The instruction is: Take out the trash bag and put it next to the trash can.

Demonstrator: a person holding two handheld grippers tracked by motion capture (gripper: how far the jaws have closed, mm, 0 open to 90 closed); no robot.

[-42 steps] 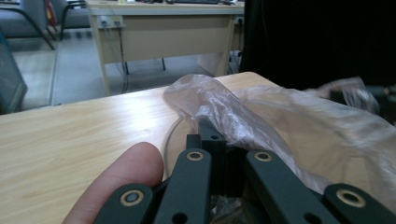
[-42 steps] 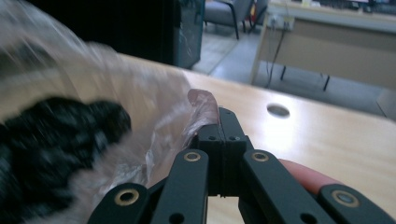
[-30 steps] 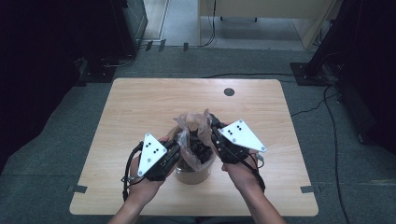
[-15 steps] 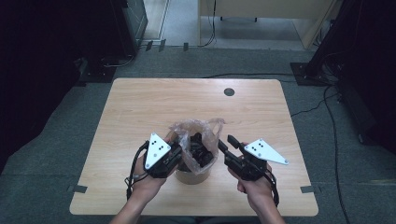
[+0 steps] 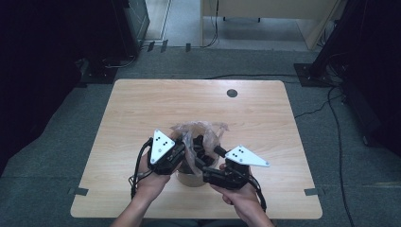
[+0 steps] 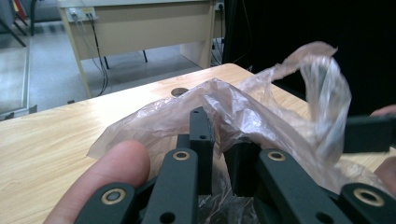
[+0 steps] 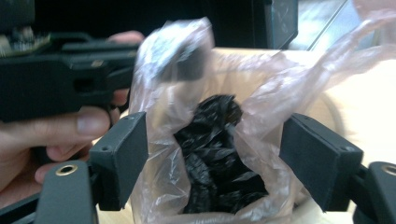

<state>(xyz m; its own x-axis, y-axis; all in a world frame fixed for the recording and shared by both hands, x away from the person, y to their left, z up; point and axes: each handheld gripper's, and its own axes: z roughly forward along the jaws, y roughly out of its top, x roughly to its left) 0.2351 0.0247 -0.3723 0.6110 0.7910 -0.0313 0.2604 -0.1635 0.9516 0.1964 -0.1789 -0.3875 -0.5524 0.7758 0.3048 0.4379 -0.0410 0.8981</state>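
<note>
The left claw (image 5: 182,152) is clamped on a fold of the clear plastic bag (image 5: 198,135), its jaws nearly together with film pinched between them, much as a second ago. The right claw (image 5: 208,163) has let go — its jaws have just been opening and now stand wide on either side of the bag without pressing it. It has also dropped and drawn back toward the near edge since the earlier frame. The bag lines a small round tub (image 5: 191,178) on the worktop (image 5: 142,109) and holds crumpled black material (image 7: 217,154). The left thumb (image 6: 109,179) lies beside its jaws. A dark round grommet (image 5: 231,93) sits well apart, near the far edge. No writing is legible.
</note>
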